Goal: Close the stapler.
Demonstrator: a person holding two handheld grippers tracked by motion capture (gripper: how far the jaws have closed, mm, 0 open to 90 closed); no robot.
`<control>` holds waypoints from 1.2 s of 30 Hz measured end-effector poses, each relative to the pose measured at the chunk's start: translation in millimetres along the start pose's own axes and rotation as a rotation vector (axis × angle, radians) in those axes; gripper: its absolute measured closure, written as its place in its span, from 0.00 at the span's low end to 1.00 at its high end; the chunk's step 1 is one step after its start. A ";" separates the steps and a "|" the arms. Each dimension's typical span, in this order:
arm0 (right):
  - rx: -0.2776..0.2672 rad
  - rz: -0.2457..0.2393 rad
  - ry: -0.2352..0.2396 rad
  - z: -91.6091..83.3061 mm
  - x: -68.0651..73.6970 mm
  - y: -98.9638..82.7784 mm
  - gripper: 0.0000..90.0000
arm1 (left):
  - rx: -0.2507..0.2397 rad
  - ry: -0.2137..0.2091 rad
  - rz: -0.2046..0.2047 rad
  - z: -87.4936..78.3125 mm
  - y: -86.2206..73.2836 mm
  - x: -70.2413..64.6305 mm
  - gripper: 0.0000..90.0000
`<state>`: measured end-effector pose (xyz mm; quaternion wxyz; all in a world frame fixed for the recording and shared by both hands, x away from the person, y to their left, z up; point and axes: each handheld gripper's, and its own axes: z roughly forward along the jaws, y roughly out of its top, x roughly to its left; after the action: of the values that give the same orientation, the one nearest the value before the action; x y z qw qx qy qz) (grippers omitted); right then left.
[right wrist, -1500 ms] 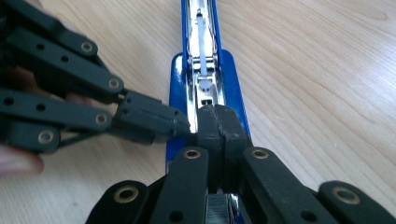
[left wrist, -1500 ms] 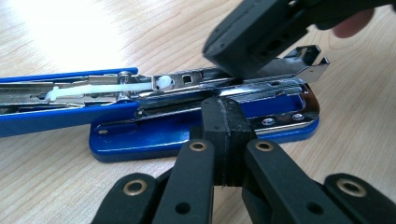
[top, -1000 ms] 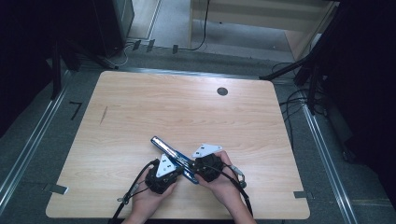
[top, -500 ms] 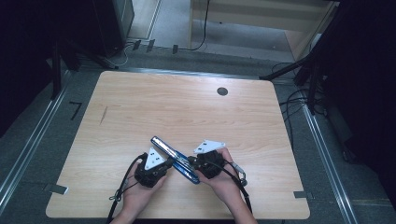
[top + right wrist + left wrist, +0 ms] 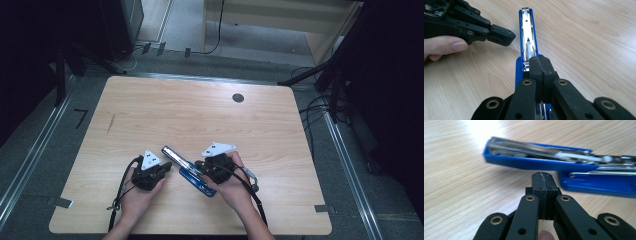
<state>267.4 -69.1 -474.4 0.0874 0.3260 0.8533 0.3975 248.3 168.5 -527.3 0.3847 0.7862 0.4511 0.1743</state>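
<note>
A pale wooden table (image 5: 190,115) fills the high view, bare across its far half apart from a small dark round spot (image 5: 238,97) near the far edge. On the near half, between the two hands, a blue stapler (image 5: 189,170) lies opened out flat, its metal staple channel facing up and its long body running diagonally from far-left to near-right. The right hand (image 5: 235,187) holds the right gripper (image 5: 201,166) at the stapler's middle; in the right gripper view its jaws are pressed together with no gap, their tips over the hinge end of the channel, though whether they touch the stapler cannot be told. The left hand (image 5: 136,192) holds the left gripper (image 5: 169,166) just beside the stapler's far arm. In the left gripper view its jaws are also closed tip to tip with nothing between them, pointing at the stapler's blue side, close to it but apart.
</note>
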 end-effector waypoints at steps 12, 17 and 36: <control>0.009 -0.013 0.023 23.0 5.9 21.0 1.00 | 0.008 0.027 -0.030 1.7 -0.4 17.3 1.00; 0.024 -0.021 0.026 34.2 8.3 25.5 1.00 | 0.004 0.029 -0.034 3.8 0.0 16.1 1.00; 0.042 -0.037 0.011 59.2 12.4 29.2 1.00 | 0.028 0.033 -0.044 11.8 5.5 15.7 1.00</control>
<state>296.2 -10.8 -491.1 0.0833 0.3098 0.8678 0.3795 267.2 174.7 -531.9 0.3700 0.7784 0.4770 0.1723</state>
